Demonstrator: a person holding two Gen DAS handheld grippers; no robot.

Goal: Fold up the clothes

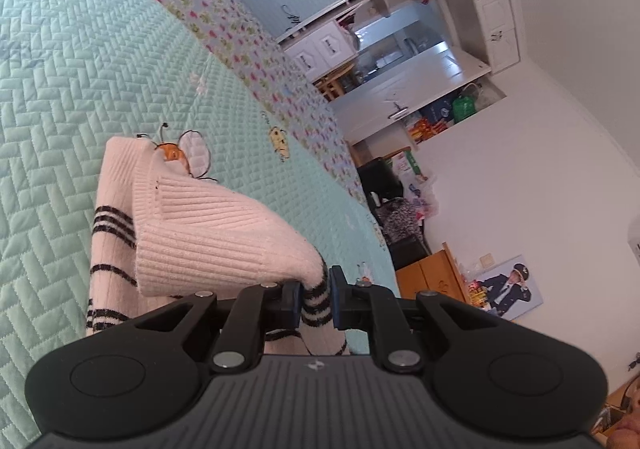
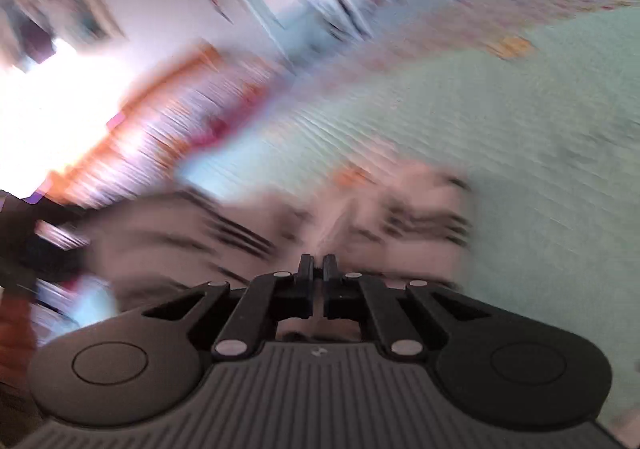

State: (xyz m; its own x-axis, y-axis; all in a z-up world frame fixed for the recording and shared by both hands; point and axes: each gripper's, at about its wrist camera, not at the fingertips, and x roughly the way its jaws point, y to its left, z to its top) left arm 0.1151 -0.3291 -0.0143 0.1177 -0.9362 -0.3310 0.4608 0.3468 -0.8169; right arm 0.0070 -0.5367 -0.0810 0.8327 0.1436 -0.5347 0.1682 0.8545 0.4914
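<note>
Cream knit sweater (image 1: pixel 192 233) with black stripes lies lower left of centre on the quilted bed (image 1: pixel 60 97), its striped cuff pinched in the left hand-held gripper (image 1: pixel 316 299). Right view is blurred: right hand-held gripper (image 2: pixel 319 269) nearly pressed together at the sweater; any pinch cannot be told.

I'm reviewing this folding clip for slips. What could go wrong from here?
1. The left tool pinches only a narrow striped edge of the pink sweater; the hanging bulk might pull it free.
2. The right tool view is heavily blurred, suggesting fast motion; whether it holds cloth cannot be told, so the fold may land crooked on the quilt.
</note>
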